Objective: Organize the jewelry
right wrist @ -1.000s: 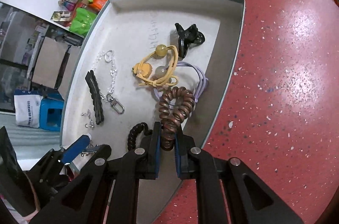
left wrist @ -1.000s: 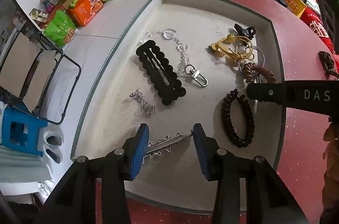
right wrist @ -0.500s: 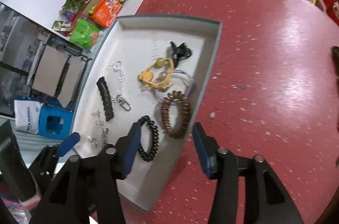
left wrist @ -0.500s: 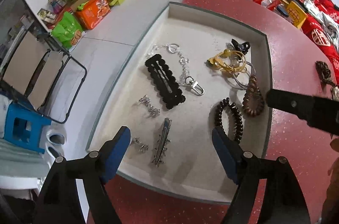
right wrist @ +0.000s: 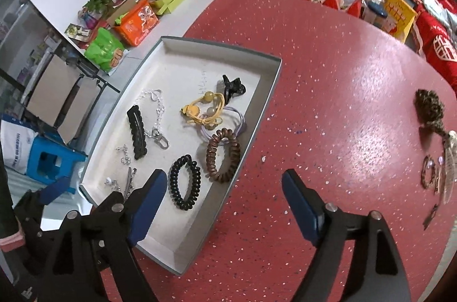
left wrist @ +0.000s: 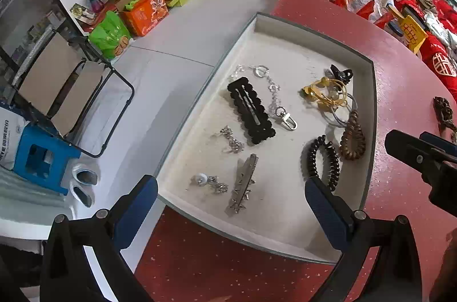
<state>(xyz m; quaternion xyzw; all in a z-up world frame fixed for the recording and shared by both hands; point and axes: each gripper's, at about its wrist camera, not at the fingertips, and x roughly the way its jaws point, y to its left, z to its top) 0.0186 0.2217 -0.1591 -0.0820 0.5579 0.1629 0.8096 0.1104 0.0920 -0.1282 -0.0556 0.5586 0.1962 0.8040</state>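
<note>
A grey tray (left wrist: 308,36) (right wrist: 220,53) on the red table holds the jewelry. My left gripper (left wrist: 230,185) hovers over its near end, jaws opening wide, nothing pressed between them. A silver star hair clip (left wrist: 242,185) lies loose below it. My right gripper (right wrist: 224,176) hangs over the tray's right rim, jaws opening, free of the brown spiral hair tie (right wrist: 222,156) (left wrist: 352,136) resting inside. Beside it lies a black spiral tie (right wrist: 185,182). A black scalloped clip (left wrist: 251,110), a silver chain (left wrist: 274,96), a yellow cord bracelet (left wrist: 325,96) and a black claw clip (left wrist: 340,72) lie farther in.
On the table's right side lie a brown braided piece (right wrist: 430,108) and several small pieces (right wrist: 440,173). Red packets and bags (right wrist: 400,8) crowd the far table edge. The floor to the left holds a blue stool (left wrist: 42,159) and a folding chair (left wrist: 71,90).
Both grippers opened and rose. The left one let go of the silver clip and the right one let go of the brown spiral tie; both pieces now lie in the tray.
</note>
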